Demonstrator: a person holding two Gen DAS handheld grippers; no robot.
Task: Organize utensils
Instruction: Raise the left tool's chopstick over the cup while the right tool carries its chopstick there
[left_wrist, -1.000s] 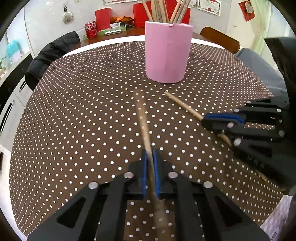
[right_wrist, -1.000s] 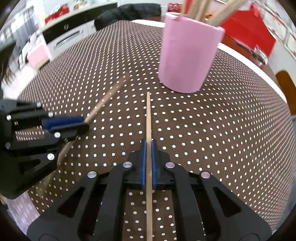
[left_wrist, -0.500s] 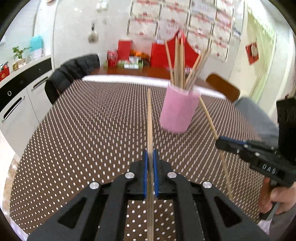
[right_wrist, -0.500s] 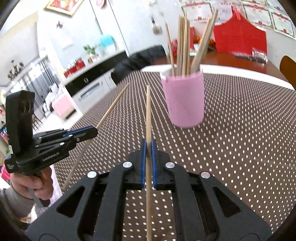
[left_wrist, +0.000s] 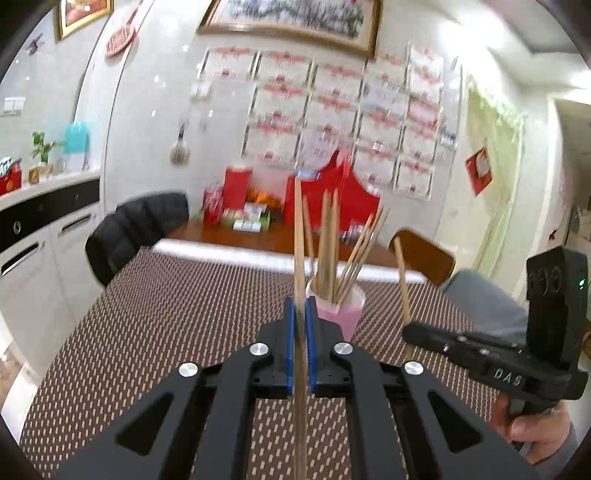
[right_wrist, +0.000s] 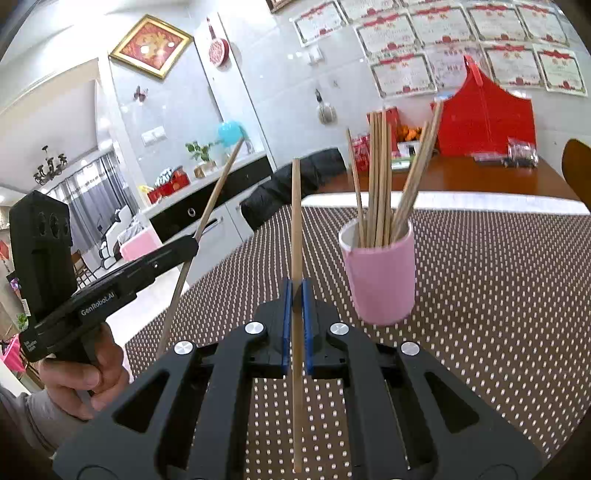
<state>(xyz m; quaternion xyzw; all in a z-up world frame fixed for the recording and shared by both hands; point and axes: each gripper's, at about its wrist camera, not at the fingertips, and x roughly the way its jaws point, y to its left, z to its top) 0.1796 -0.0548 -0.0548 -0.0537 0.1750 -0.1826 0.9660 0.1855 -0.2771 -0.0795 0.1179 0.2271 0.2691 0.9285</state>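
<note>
A pink cup (right_wrist: 380, 275) holding several wooden chopsticks stands on the brown dotted tablecloth (right_wrist: 498, 295). My left gripper (left_wrist: 300, 314) is shut on one wooden chopstick (left_wrist: 298, 236), which points up and forward, just this side of the pink cup (left_wrist: 343, 314). My right gripper (right_wrist: 294, 295) is shut on another chopstick (right_wrist: 295, 206), held upright to the left of the cup. Each view shows the other gripper: the right gripper (left_wrist: 410, 328) at the right with its chopstick (left_wrist: 400, 273), the left gripper (right_wrist: 188, 243) at the left with its chopstick (right_wrist: 218, 192). Both are lifted off the table.
A dark jacket hangs over a chair (left_wrist: 136, 229) at the table's far left. A wooden chair back (left_wrist: 424, 254) stands at the far right. Red boxes and bags (right_wrist: 484, 122) crowd a wooden surface behind the table. White cabinets (left_wrist: 37, 266) line the left wall.
Both grippers have risen from the tablecloth and tilted upward, each carrying its chopstick from lying near the table to standing steeply. The cup now appears lower and farther in both views.
</note>
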